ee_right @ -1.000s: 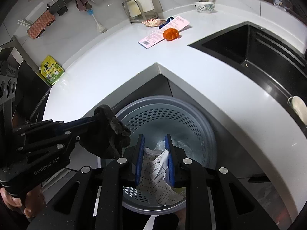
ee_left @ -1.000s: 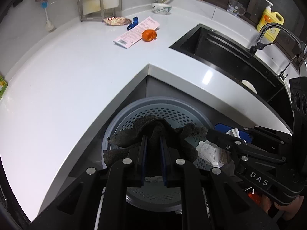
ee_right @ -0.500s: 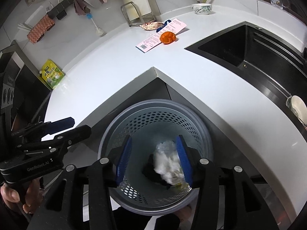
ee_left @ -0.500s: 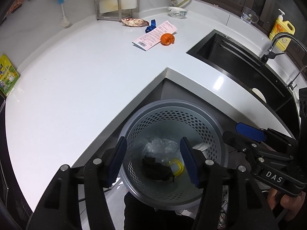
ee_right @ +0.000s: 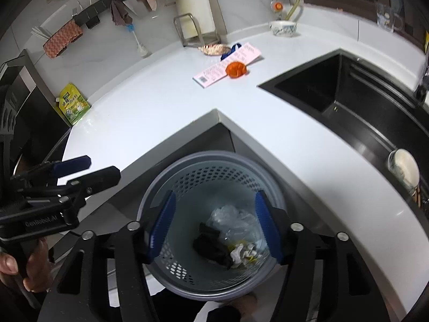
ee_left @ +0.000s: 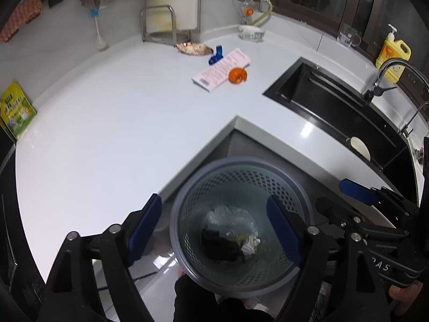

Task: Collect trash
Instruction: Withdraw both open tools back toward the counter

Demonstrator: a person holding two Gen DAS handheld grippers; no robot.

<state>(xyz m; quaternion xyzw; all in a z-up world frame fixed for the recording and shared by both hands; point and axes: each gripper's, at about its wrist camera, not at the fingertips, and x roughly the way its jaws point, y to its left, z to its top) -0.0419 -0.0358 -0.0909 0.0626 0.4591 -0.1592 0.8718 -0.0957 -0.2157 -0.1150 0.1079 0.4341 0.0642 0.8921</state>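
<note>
A grey perforated waste basket [ee_left: 241,166] [ee_right: 211,158] stands on the floor in the corner of the white counter. In it lie a black cloth [ee_left: 218,247] [ee_right: 211,247], crumpled white paper [ee_left: 250,244] [ee_right: 240,252] and clear plastic [ee_left: 228,217]. My left gripper [ee_left: 214,222] is open and empty above the basket. My right gripper [ee_right: 214,222] is open and empty above it too. On the far counter lie an orange peel [ee_left: 237,75] [ee_right: 235,69], a pink paper slip [ee_left: 219,71] [ee_right: 228,65], a blue wrapper [ee_left: 215,56] and a snack wrapper [ee_left: 194,48] [ee_right: 213,49].
A black sink [ee_left: 340,107] [ee_right: 356,99] is sunk in the counter at right, with a tap [ee_left: 386,75] and yellow soap bottle [ee_left: 392,53]. A green packet [ee_left: 16,110] [ee_right: 73,103] lies at the left edge. A bowl [ee_left: 251,32] [ee_right: 283,28] and a metal rack [ee_left: 158,24] stand at the back.
Both grippers opened: the left dropped the black cloth and the right dropped the white paper into the basket. Both have since risen and opened wider.
</note>
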